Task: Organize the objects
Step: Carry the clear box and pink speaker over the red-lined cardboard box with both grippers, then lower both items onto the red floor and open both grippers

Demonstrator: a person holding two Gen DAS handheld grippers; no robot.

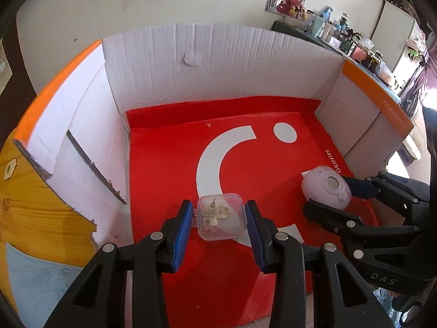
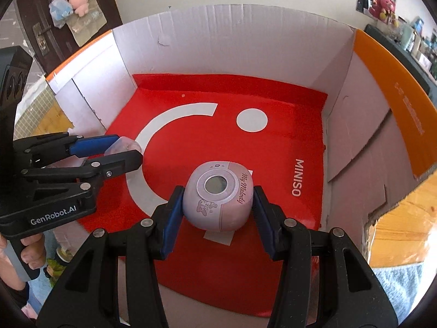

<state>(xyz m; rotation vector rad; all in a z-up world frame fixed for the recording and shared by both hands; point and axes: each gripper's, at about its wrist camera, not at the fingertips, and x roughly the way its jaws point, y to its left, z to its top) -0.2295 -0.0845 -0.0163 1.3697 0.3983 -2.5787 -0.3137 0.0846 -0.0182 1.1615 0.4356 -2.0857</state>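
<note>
Cardboard box [image 1: 218, 63] with white inner walls and orange outer flaps is where everything's happening, and its floor is covered by a red MINISO bag [image 1: 169, 169] lying flat, with a white arc and a dot printed on it.

Left tool [image 1: 220, 220] has its blue pads clamped on either side of a small clear plastic case [image 1: 220, 216]. You can see a few little metal bits inside it, maybe earrings, but they're too small to be sure. From the left wrist view the case sits over the lower end of the white arc, low inside the box. Can't tell whether it's touching the bag or hanging just above it.

Right tool [image 2: 215, 205] is gripping a rounded lilac gadget [image 2: 217, 198] with a circular window on top, "My Melody" lettering and a little cartoon character on it. Pads press on both of its sides. It's near the front of the box, over the bag, to the right of the clear case and a bit apart from it.

Both tools point down into the box side by side. A person's fingers [image 2: 32, 251] wrapped around the left tool's handle show at the edge of the right wrist view.
</note>
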